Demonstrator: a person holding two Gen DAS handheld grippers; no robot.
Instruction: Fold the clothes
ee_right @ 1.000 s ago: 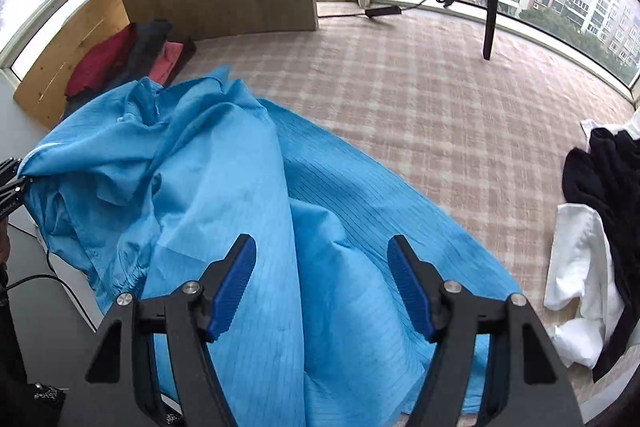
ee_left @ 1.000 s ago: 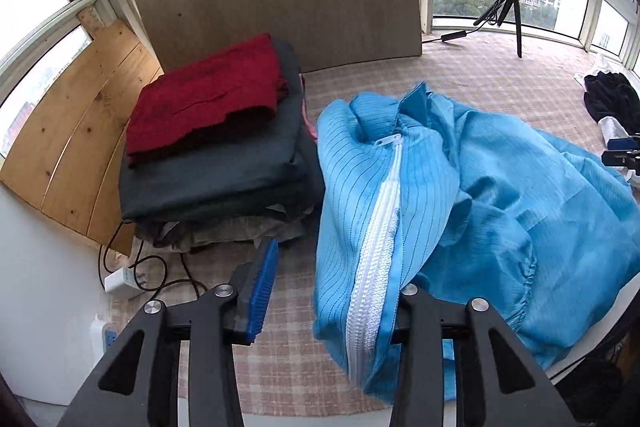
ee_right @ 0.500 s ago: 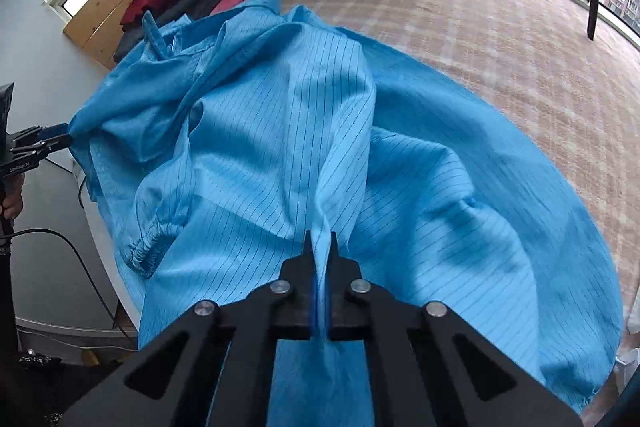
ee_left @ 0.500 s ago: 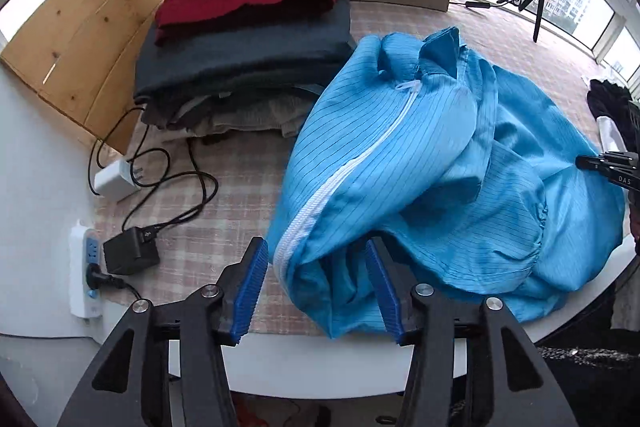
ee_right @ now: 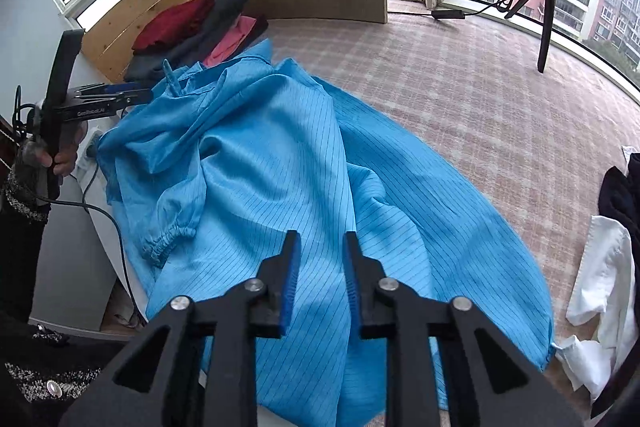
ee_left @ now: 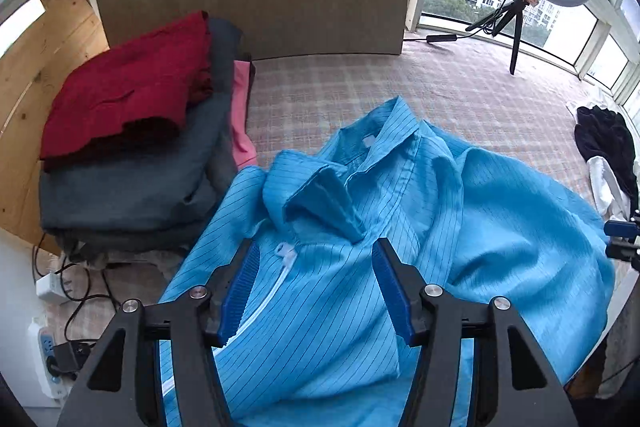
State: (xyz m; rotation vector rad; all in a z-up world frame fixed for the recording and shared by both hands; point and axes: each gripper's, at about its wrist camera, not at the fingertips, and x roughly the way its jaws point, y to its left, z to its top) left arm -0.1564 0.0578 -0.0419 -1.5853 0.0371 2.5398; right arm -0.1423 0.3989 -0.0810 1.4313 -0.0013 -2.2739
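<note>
Blue jacket point(ee_left: 400, 227) lies rumpled beside folded stack point(ee_left: 132, 147); your left gripper point(ee_left: 316, 291) half open, empty; right gripper point(ee_right: 318, 275) just reopening, empty; smooth jacket flat before folding

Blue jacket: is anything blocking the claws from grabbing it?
Nothing visible. The left claw hangs open right over the blue jacket near its zipper, and the right claw, just reopened, is over its cloth too.
</note>
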